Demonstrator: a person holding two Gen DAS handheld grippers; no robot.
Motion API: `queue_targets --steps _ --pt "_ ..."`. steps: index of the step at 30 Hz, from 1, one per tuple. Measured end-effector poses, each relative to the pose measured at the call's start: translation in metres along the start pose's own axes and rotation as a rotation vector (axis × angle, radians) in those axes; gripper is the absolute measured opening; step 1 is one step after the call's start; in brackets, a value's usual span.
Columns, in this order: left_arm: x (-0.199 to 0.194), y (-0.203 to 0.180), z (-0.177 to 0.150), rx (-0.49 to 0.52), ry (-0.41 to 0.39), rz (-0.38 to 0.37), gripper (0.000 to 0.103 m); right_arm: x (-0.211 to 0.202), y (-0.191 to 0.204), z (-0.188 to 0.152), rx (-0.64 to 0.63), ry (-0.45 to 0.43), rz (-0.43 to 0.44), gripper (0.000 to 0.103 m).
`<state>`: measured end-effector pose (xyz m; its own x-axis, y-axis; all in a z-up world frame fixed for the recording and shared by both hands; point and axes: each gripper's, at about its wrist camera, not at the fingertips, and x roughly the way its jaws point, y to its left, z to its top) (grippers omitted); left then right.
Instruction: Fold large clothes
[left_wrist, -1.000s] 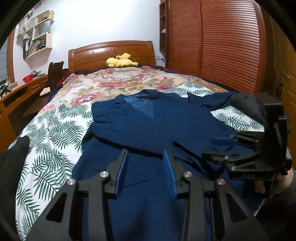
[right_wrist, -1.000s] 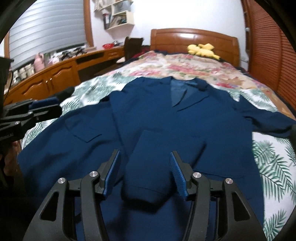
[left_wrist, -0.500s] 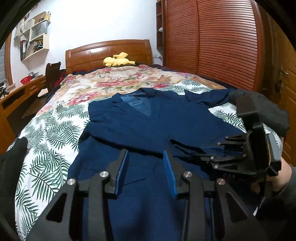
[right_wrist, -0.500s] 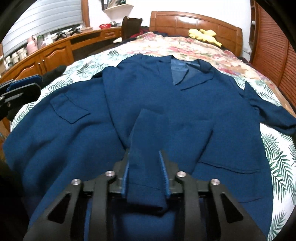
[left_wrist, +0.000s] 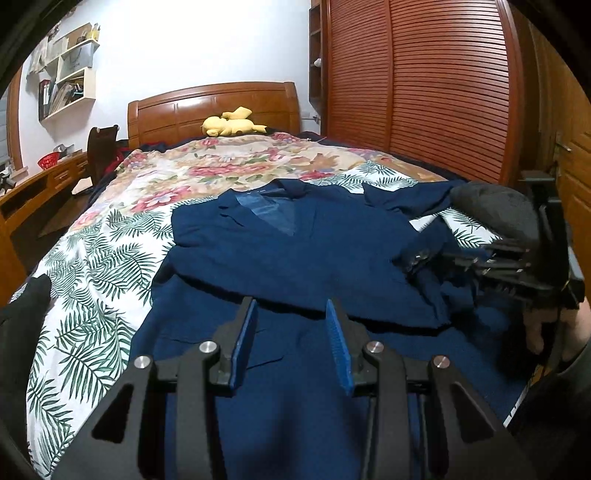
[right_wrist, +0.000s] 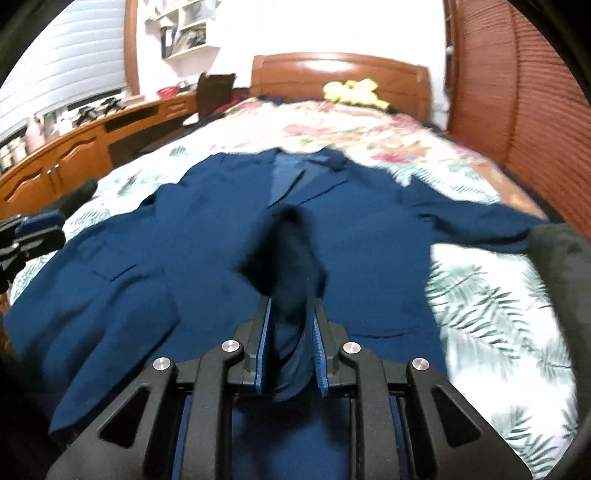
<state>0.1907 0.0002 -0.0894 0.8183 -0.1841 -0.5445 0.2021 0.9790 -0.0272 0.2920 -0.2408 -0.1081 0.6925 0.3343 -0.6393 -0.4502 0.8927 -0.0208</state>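
Bed (left_wrist: 110, 258): fills most of both views, leaf-and-flower cover, wooden headboard (left_wrist: 214, 107) at upper centre. Wardrobe (left_wrist: 424, 92) with slatted doors takes the upper right of the left-wrist view. Long wooden cabinet (right_wrist: 55, 173) runs along the left edge of the right-wrist view.

Jacket (left_wrist: 295, 251): navy, spread front-up across the lower centre of the bed, collar toward the headboard. One sleeve reaches out to the right over the leaf print; in the right-wrist view it lies at centre right. The other sleeve (right_wrist: 291, 273) is folded in over the chest and lifted off the jacket's front at its cuff end.

Your right claw (right_wrist: 290, 354): narrow, jaws have just been closing, blue pads pressed on the bunched cuff of that folded sleeve. Cloth fills the gap between the pads. View is motion-blurred. In the left-wrist view the same claw (left_wrist: 436, 258) sits at the right edge with dark cloth hanging from its tips; your hand (left_wrist: 543, 325) shows behind it.

Your left claw (left_wrist: 291, 332): jaws partly apart, nothing between the pads. It hovers over the jacket's lower front, bottom centre of its own view; whether it touches the cloth you cannot tell from here.

Yellow plush (left_wrist: 229, 125): lies against the headboard, well apart from the jacket.
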Motion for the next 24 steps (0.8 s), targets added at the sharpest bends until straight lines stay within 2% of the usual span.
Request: queue_targets --steps 4,5,9,12,15,18,24 --pt "0.000 -0.007 0.003 0.025 -0.015 0.006 0.037 -0.013 -0.011 0.003 0.005 -0.046 -0.040 0.039" --pt "-0.002 -0.010 0.004 0.037 -0.026 0.009 0.037 -0.015 -0.013 0.004 0.007 -0.055 -0.049 0.040" --pt "-0.008 -0.023 0.009 0.061 -0.061 -0.019 0.038 -0.010 -0.015 0.003 0.015 -0.045 0.005 0.041" --pt "-0.009 -0.032 0.010 0.066 -0.071 -0.044 0.038 0.005 -0.013 -0.002 0.004 0.002 0.037 0.041" --pt "-0.009 -0.041 0.013 0.074 -0.070 -0.074 0.039 0.023 -0.012 -0.010 -0.006 0.062 0.030 0.041" --pt "-0.009 -0.050 0.018 0.083 -0.080 -0.083 0.042 0.048 -0.017 -0.020 -0.005 0.161 0.022 0.042" --pt "0.002 -0.063 0.023 0.107 -0.079 -0.059 0.043 0.052 -0.018 -0.023 -0.008 0.171 0.018 0.042"
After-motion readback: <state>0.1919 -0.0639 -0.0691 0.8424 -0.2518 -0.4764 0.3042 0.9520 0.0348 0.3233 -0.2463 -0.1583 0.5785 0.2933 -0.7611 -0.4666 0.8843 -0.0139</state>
